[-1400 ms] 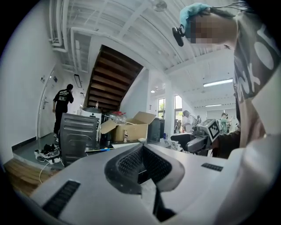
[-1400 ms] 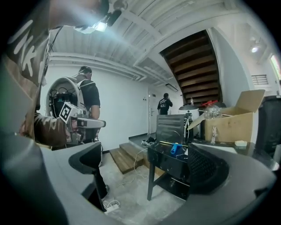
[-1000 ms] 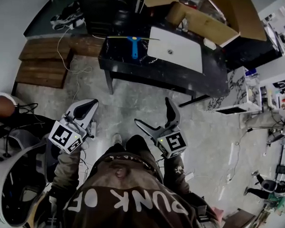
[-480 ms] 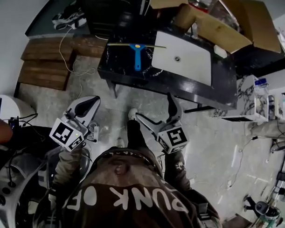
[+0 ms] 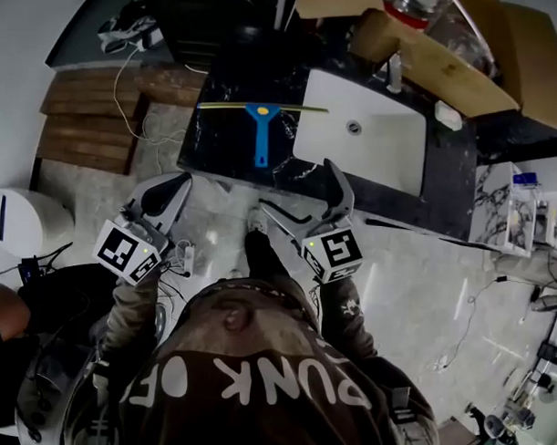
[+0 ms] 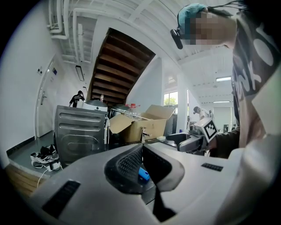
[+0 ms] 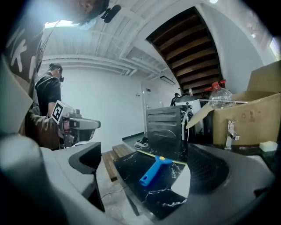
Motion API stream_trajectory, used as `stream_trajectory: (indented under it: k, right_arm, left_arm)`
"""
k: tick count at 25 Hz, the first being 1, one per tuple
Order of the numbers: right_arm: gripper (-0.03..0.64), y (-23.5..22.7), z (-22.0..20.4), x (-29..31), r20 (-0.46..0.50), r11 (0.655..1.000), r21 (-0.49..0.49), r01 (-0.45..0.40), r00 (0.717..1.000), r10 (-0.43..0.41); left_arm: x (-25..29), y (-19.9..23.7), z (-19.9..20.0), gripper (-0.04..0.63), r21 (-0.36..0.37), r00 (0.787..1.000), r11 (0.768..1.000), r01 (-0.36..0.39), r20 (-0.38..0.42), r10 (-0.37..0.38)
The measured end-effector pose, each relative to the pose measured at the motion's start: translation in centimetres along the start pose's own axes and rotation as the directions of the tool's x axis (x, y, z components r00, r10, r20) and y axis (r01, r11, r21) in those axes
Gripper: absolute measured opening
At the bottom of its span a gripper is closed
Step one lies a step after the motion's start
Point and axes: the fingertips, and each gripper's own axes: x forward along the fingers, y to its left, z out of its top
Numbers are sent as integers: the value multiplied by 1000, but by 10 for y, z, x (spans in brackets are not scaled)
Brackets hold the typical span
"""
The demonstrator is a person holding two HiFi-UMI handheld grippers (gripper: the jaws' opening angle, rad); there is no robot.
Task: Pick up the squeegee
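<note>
One squeegee (image 5: 261,134) is being seen lying flat on the black counter (image 5: 217,146), beside the one white sink (image 5: 377,152). Its blue handle is being shown pointing toward the person, crossed at the far end by a long, thin, yellowish blade. Two grippers are being held near the counter's front edge, neither touching the squeegee. The left gripper (image 5: 178,186) is being kept with jaws pressed together, nothing between them. The right gripper (image 5: 298,186) is being held with jaws wide apart and empty, the squeegee framed well beyond the gap.
</note>
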Motion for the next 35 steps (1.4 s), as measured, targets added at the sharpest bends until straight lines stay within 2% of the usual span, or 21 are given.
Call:
stream_trajectory:
  k: [6, 12, 16, 21, 26, 31, 35]
  right_arm:
    - [595, -50, 2, 54, -28, 1000, 22, 6, 1000, -5]
    - [595, -83, -27, 118, -158, 997, 54, 53, 986, -44]
    - [595, -99, -58, 148, -272, 994, 67, 91, 960, -69]
    - [594, -103, -89, 172, -367, 990, 104, 96, 929, -51]
    - [591, -95, -111, 191, -468, 988, 128, 82, 884, -13]
    - [586, -92, -132, 199, -530, 979, 174, 104, 848, 4]
    - [566, -93, -136, 201, -548, 974, 180, 136, 836, -15]
  left_arm:
    - [51, 30, 8, 3, -1, 1000, 1000, -1, -11, 1]
    - [85, 48, 10, 3, -9, 1000, 1000, 3, -26, -4]
    - [96, 59, 6, 3, -21, 999, 1000, -2, -37, 1]
    - [103, 69, 2, 3, -33, 999, 999, -12, -46, 10]
    - [110, 71, 0, 3, -39, 999, 999, -6, -54, 4]
    - [109, 72, 4, 3, -37, 999, 999, -10, -44, 8]
    - [102, 78, 4, 3, -43, 999, 999, -22, -44, 20]
